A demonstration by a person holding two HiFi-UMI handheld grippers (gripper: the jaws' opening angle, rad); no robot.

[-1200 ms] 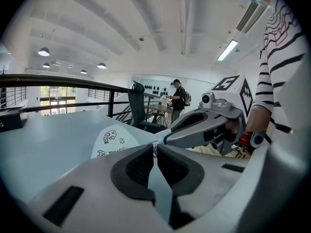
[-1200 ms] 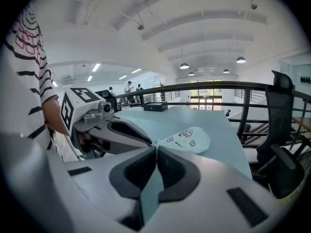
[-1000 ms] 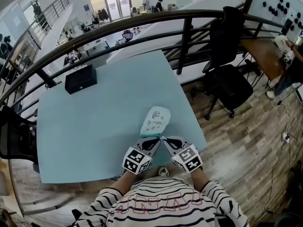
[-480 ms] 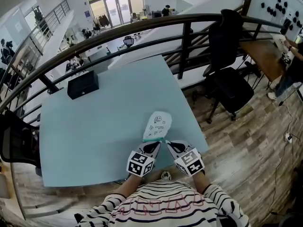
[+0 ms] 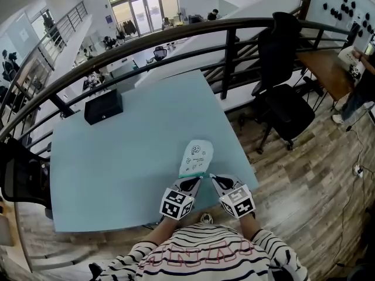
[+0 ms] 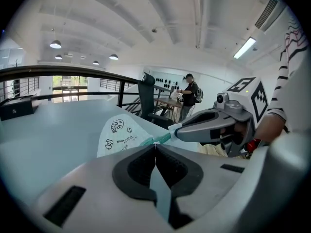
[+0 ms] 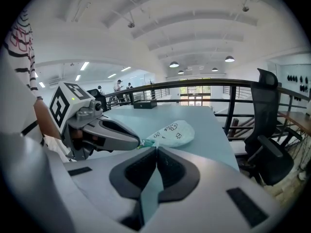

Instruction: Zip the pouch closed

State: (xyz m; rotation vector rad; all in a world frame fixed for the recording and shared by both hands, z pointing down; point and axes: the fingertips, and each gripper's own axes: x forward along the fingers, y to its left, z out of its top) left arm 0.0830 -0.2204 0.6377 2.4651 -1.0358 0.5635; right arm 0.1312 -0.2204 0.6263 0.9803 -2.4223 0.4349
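A pale mint pouch (image 5: 196,156) with small black drawings lies near the table's front edge, its green zip edge (image 6: 156,140) towards me. My left gripper (image 5: 191,181) is shut on the near left end of that edge. My right gripper (image 5: 211,179) is shut on the same edge just to the right, so the two tips almost meet. In the left gripper view the pouch (image 6: 119,130) lies ahead and the right gripper (image 6: 179,128) comes in from the right. In the right gripper view the pouch (image 7: 171,131) lies beyond my jaws, with the left gripper (image 7: 139,142) at left.
The light blue table (image 5: 117,157) carries a black box (image 5: 103,106) at its far left. A dark railing (image 5: 176,34) curves behind the table. A black office chair (image 5: 287,107) stands on the wood floor at right, another chair (image 5: 17,174) at left.
Both grippers stay shut at the pouch's near end and have hardly shifted. The head view has drifted a little, so the pouch sits slightly lower in the picture.
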